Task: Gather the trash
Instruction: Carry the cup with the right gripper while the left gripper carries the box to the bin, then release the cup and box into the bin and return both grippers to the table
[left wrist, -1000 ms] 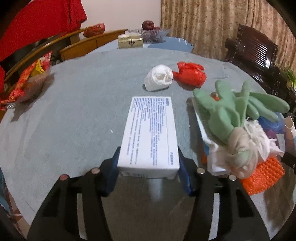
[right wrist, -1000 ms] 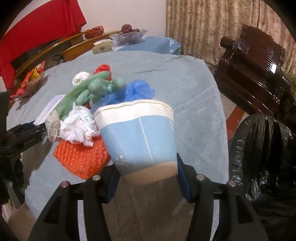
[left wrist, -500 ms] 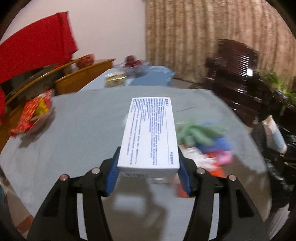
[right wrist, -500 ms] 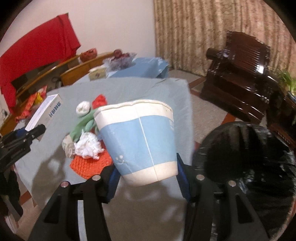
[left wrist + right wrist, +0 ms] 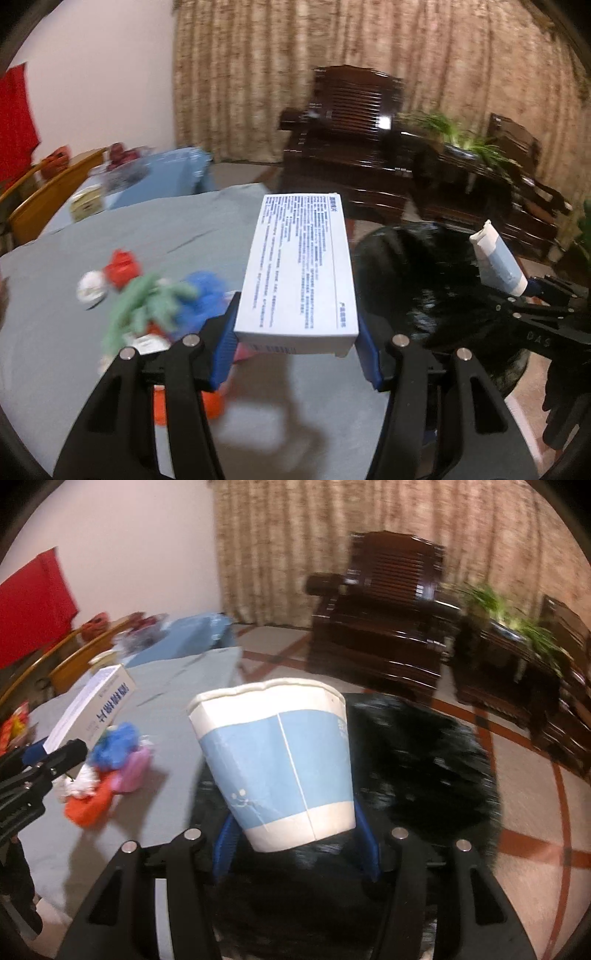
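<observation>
My left gripper (image 5: 297,349) is shut on a white box with blue print (image 5: 301,269), held in the air above the table's right edge; the box also shows in the right wrist view (image 5: 92,709). My right gripper (image 5: 297,843) is shut on a blue and white paper cup (image 5: 280,768), held over the black trash bag (image 5: 424,760). In the left wrist view the cup (image 5: 498,258) sits above the bag (image 5: 417,288). A trash pile with a green glove (image 5: 147,306), blue plastic (image 5: 207,288) and orange mesh (image 5: 86,806) lies on the grey table (image 5: 110,236).
A red wad (image 5: 122,264) and a white wad (image 5: 90,290) lie further back on the table. A dark wooden armchair (image 5: 384,627) and a side table with a plant (image 5: 517,653) stand behind the bag. Wooden chairs (image 5: 48,203) stand at the far left.
Both grippers have lifted and swung right, off the table toward the black bag. The cup is now over the bag. The box has left the tabletop and hangs near the table's edge.
</observation>
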